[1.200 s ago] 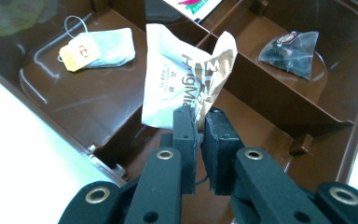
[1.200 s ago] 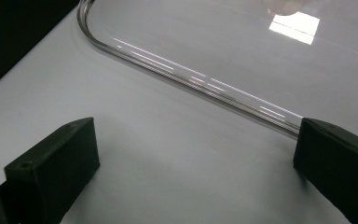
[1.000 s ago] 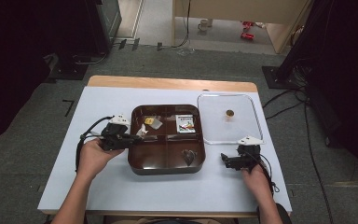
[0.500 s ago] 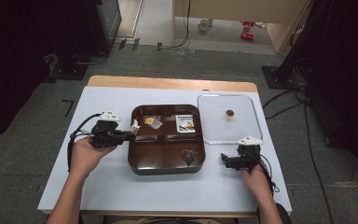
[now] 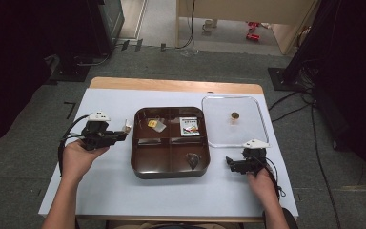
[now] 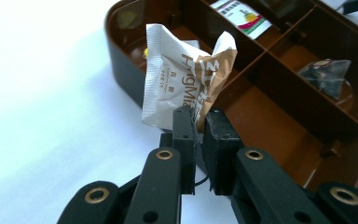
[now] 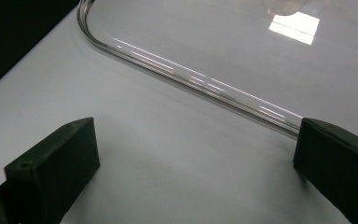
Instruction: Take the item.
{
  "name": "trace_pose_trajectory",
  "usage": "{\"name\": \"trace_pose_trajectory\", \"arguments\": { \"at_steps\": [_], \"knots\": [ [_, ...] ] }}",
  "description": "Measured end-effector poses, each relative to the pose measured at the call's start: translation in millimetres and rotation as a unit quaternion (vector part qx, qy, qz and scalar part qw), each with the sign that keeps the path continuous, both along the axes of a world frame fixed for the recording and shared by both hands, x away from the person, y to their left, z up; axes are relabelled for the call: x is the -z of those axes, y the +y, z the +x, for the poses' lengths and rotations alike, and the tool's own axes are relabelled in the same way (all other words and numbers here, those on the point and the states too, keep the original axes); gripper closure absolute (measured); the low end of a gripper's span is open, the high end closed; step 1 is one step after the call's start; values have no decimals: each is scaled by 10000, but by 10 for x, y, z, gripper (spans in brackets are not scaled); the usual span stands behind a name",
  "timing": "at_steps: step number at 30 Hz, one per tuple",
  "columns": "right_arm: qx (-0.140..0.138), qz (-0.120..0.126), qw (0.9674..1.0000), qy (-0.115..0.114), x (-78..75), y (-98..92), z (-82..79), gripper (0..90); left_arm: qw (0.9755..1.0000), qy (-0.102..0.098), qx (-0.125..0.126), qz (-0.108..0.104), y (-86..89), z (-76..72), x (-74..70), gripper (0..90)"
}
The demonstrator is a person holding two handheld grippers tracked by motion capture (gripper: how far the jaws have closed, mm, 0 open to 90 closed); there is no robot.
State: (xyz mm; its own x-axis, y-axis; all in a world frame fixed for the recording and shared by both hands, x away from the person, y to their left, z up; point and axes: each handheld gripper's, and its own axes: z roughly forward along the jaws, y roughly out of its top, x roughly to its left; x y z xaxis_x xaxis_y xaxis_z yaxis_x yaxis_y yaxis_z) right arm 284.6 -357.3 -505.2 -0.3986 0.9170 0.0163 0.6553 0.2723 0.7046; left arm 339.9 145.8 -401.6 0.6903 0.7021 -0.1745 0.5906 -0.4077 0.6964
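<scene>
My left gripper (image 6: 199,123) is shut on a crumpled white and brown sachet (image 6: 186,79), pinched by its lower edge. In the high view the left gripper (image 5: 123,133) holds the sachet (image 5: 127,125) above the white table, just left of the brown compartment tray (image 5: 138,164). The tray holds a yellow item under a clear wrapper (image 5: 155,125), a printed packet (image 5: 189,126) and a dark pouch (image 5: 193,160). My right gripper (image 5: 229,164) rests on the table right of the tray. Its jaws (image 7: 196,158) stand wide open with nothing between them, in front of the clear lid's rim (image 7: 191,79).
A clear lid (image 5: 252,129) with a small brown knob (image 5: 235,115) lies flat to the right of the tray. The white table (image 5: 100,186) ends in a wooden strip at the far side. Cables trail from both grippers.
My left hand has drawn leftward, away from the tray's left edge, carrying the sachet out over the table. The right hand has stayed where it was.
</scene>
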Motion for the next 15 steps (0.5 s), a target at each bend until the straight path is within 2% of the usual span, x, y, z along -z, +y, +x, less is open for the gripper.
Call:
{"name": "trace_pose_trajectory", "arguments": {
  "at_steps": [15],
  "knots": [
    [3, 1, 10000, -1, 0, 1, 0, 0, 9995, 169, -276, 18, 182, 92, 151, 844]
  ]
}}
